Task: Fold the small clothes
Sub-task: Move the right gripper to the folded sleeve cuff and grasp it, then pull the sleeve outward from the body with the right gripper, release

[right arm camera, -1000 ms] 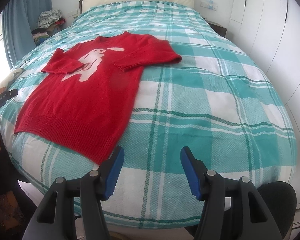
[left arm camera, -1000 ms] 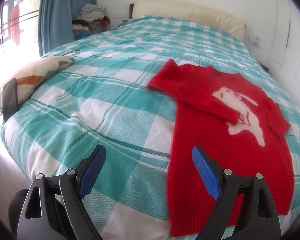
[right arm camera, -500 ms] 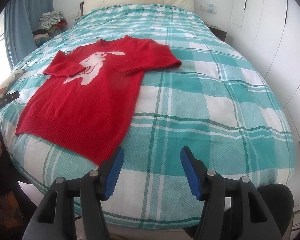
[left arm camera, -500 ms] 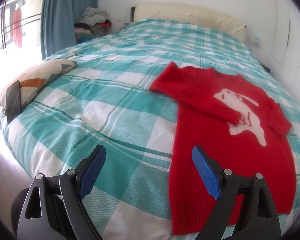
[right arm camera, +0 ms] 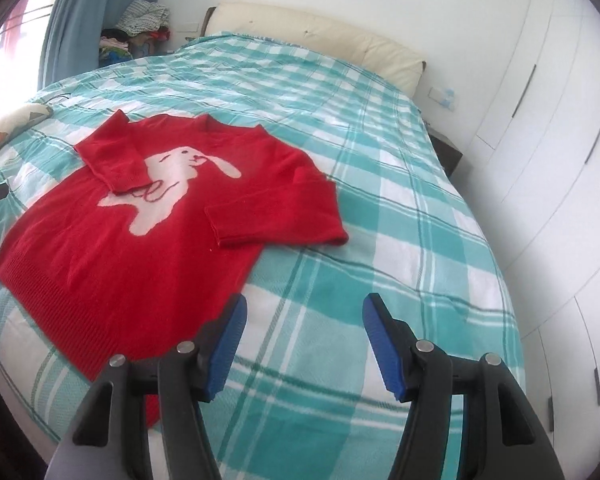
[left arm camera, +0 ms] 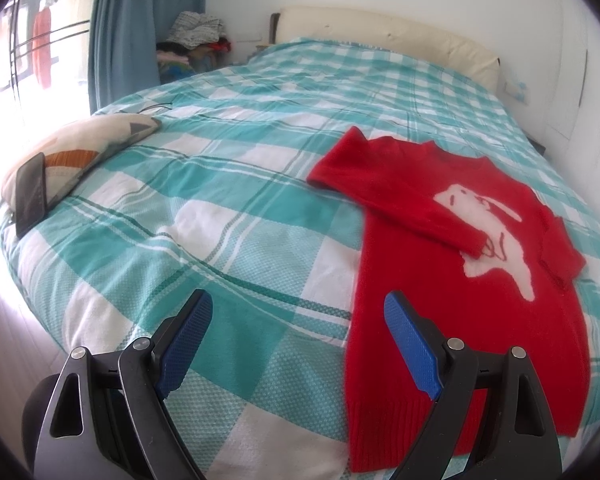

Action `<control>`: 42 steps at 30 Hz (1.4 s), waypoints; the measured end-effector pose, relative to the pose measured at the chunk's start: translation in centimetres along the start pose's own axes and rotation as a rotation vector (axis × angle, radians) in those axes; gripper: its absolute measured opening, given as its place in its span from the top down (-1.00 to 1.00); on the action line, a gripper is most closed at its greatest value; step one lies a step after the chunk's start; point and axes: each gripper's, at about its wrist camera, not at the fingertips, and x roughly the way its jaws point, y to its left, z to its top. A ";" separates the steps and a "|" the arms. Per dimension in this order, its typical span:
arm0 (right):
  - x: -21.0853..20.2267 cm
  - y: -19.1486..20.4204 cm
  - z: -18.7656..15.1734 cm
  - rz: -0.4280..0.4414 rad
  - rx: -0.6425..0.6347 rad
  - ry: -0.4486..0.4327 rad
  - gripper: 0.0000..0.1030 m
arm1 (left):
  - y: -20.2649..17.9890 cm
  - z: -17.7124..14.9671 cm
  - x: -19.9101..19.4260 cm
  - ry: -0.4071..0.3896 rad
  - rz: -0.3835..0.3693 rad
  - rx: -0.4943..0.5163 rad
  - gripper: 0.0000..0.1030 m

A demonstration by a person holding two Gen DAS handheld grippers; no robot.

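Observation:
A small red sweater (left arm camera: 460, 280) with a white rabbit on the chest lies flat on the teal checked bed, both sleeves folded in over the body. It also shows in the right wrist view (right arm camera: 148, 216). My left gripper (left arm camera: 298, 312) is open and empty, held above the bed just left of the sweater's hem. My right gripper (right arm camera: 304, 316) is open and empty, just right of the hem's near corner.
The bed (left arm camera: 220, 200) fills both views. A patterned pillow (left arm camera: 80, 148) with a dark phone (left arm camera: 30, 192) leaning on it lies at the bed's left edge. A clothes pile (right arm camera: 140, 28) sits by the blue curtain. White wardrobes (right arm camera: 560, 160) stand at the right.
Both grippers have moved forward toward the bed, so the sweater looks larger and nearer. Both stay open; the sweater has not moved.

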 end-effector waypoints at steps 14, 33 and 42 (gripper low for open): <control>17.6 2.4 4.5 0.250 -0.020 0.139 0.85 | 1.0 0.0 1.2 0.050 0.015 -0.034 -0.73; 8.9 -31.0 -7.8 -0.068 0.822 0.114 0.87 | 0.3 -0.6 2.3 0.087 0.022 -0.028 -0.73; 11.6 -30.1 -13.3 -0.084 0.917 0.165 0.88 | 0.3 -0.8 2.5 0.093 0.046 -0.012 -0.73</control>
